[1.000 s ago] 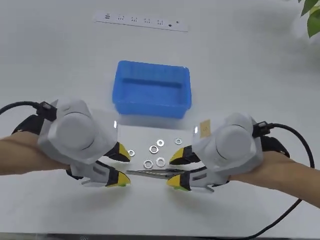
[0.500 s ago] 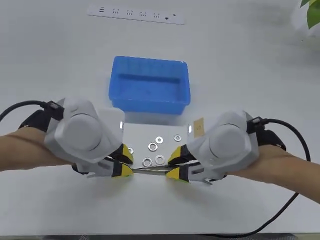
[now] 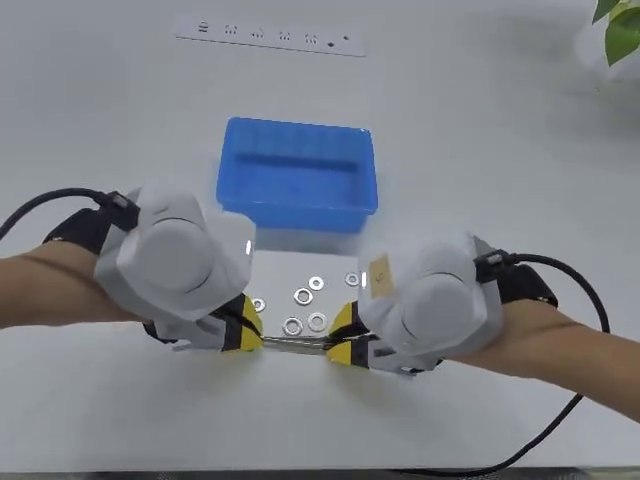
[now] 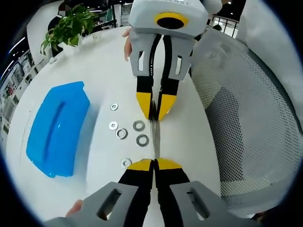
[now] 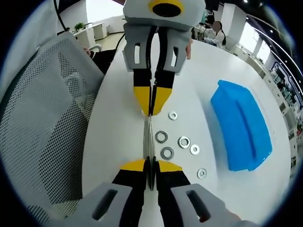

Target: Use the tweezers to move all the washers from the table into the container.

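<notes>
Thin metal tweezers (image 3: 295,345) lie on the white table between the two grippers. My left gripper (image 3: 245,338) is shut on their left end and my right gripper (image 3: 340,350) is shut on their right end. In the left gripper view the tweezers (image 4: 155,137) run from my own jaws up to the right gripper (image 4: 155,111). In the right gripper view the tweezers (image 5: 147,137) reach the left gripper (image 5: 151,106). Several washers (image 3: 303,296) lie loose just behind the tweezers. The blue container (image 3: 297,185) stands beyond them, with no washer visible inside.
A white power strip (image 3: 270,33) lies at the far edge and a plant (image 3: 620,30) stands at the back right. Black cables (image 3: 560,420) trail from both grippers. A mesh chair (image 4: 246,118) stands beside the table's near edge.
Both grippers moved inward toward each other and went from open to shut on the tweezers' two ends. The head camera shifted slightly.
</notes>
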